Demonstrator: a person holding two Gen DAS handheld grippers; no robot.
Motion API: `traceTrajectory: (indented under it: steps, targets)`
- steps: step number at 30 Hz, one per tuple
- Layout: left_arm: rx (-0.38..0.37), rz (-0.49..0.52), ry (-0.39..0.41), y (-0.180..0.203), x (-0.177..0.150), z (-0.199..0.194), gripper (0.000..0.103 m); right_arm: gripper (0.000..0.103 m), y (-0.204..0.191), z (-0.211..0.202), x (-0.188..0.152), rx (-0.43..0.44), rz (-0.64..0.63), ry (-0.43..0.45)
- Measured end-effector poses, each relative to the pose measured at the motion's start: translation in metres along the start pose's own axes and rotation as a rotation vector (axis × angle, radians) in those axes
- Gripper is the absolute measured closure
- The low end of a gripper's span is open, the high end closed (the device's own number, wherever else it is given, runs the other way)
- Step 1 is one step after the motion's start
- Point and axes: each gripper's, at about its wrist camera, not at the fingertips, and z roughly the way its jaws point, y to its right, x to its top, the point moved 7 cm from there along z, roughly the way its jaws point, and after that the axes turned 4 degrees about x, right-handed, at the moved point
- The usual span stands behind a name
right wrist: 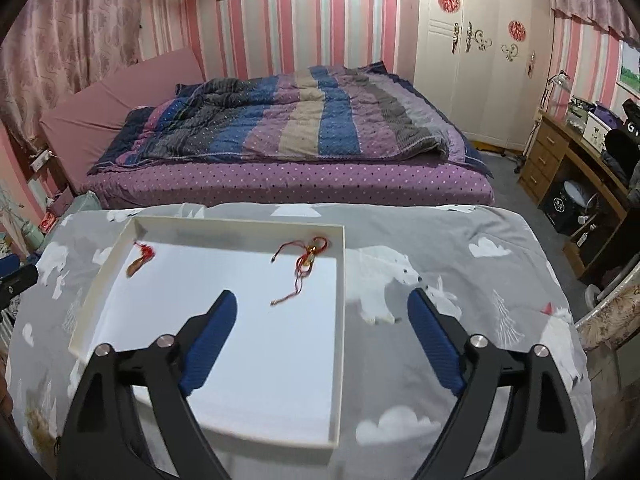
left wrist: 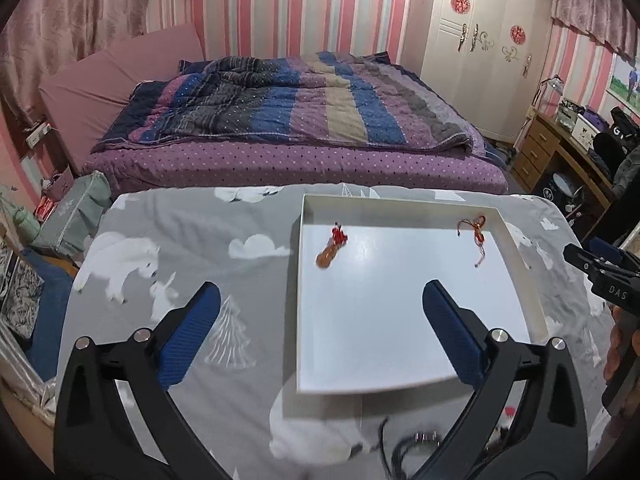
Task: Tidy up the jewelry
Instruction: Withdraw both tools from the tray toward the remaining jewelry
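Nearest the left wrist camera, at the bottom edge of its view, some dark cords and a small metallic piece [left wrist: 424,438] lay blurred on the tabletop [left wrist: 240,240], just outside the near rim of the tray; they looked like jewelry not yet sorted, though the blur made it hard to be sure. Just above them, the left tool [left wrist: 320,296] stood spread wide with nothing between its blue pads, one finger over the grey polar-bear cloth and the other over the tray. The right tool [right wrist: 322,304] was likewise spread and empty, straddling the right-hand wall of the tray. Farther out lay the shallow white tray [right wrist: 340,320] itself, most of its floor bare. Toward its far end two pieces were already placed, well apart from each other: an amber-brown pendant with a red tassel [left wrist: 332,250] on the left side, and a red cord bracelet with small gold charms [right wrist: 308,258] near the far right corner, its loose ends trailing toward the camera. By that showing, the task appeared partly done: two pieces were in and both tools were free for another pick, with at least the blurred items by the near rim likely left to go. Beyond the tabletop stood a bed [right wrist: 280,176] under a striped quilt.
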Motion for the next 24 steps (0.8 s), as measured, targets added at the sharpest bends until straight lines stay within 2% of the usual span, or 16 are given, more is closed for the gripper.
traceTrajectory:
  steps: [3, 9, 14, 20, 24]
  targets:
    - [0.026, -0.003, 0.008, -0.006, -0.015, -0.017, 0.003, 0.01, -0.004, -0.018, -0.01, 0.012, -0.002, 0.019]
    - [0.01, -0.028, 0.015, -0.016, -0.043, -0.044, 0.003, 0.008, -0.012, -0.057, -0.039, 0.007, -0.028, 0.061]
    - [0.037, -0.021, 0.045, -0.025, -0.076, -0.069, 0.003, 0.008, -0.015, -0.081, -0.066, 0.009, -0.032, 0.075]
    - [0.026, -0.044, 0.026, -0.034, -0.109, -0.09, 0.003, 0.008, -0.011, -0.098, -0.099, 0.017, 0.012, 0.057]
    - [0.047, -0.032, 0.044, -0.041, -0.123, -0.107, 0.003, 0.008, -0.01, -0.109, -0.116, -0.025, 0.015, 0.052]
